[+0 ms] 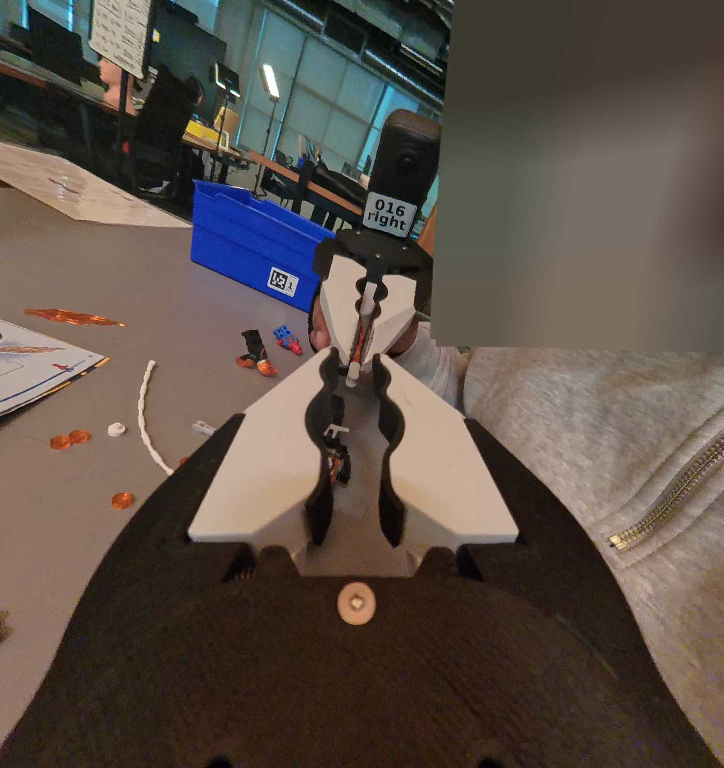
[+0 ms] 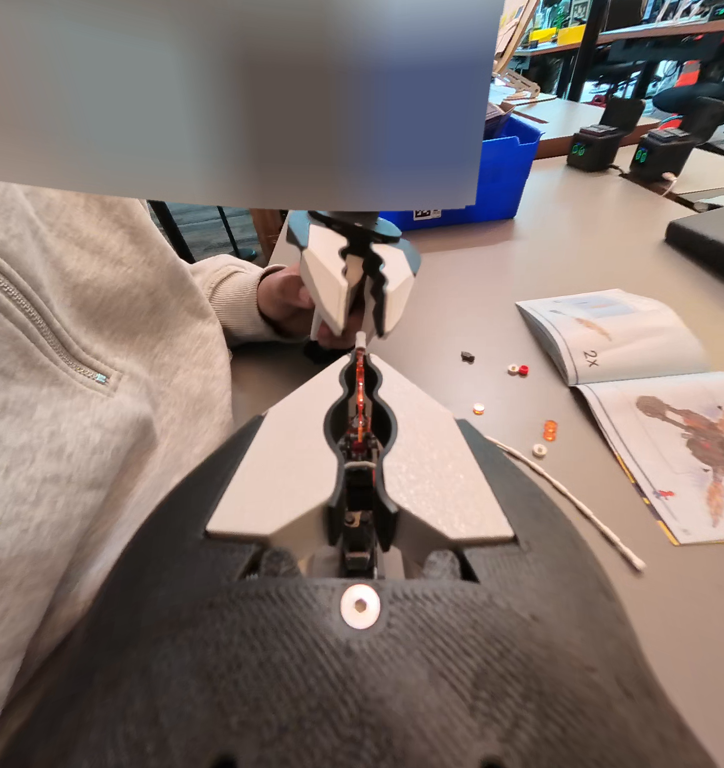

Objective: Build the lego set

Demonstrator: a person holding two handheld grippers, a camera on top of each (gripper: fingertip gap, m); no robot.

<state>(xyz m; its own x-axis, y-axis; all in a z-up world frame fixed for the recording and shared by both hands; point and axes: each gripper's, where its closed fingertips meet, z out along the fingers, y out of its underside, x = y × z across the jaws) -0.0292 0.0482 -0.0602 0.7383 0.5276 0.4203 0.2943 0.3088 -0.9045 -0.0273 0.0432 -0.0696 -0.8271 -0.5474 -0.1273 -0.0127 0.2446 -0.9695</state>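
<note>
Holding: my right gripper is clamped on a black lego assembly with a clear orange flame piece and a white tip sticking out past my fingertips.
Left gripper: my left gripper stands with its jaws parted; a small black, white and orange lego piece shows in the gap, and I cannot tell whether the pads touch it.
Meeting point: the two grippers face each other tip to tip, just above the grey table, close in front of my grey zip sweatshirt.
Loose parts: a white ridged rod, orange round studs, a white round stud, a long orange flame, a black-and-orange sub-build and a blue-and-red figure lie on the table.
Booklet: the open instruction booklet lies flat near the studs.
Bin: a blue bin stands farther back on the table.
</note>
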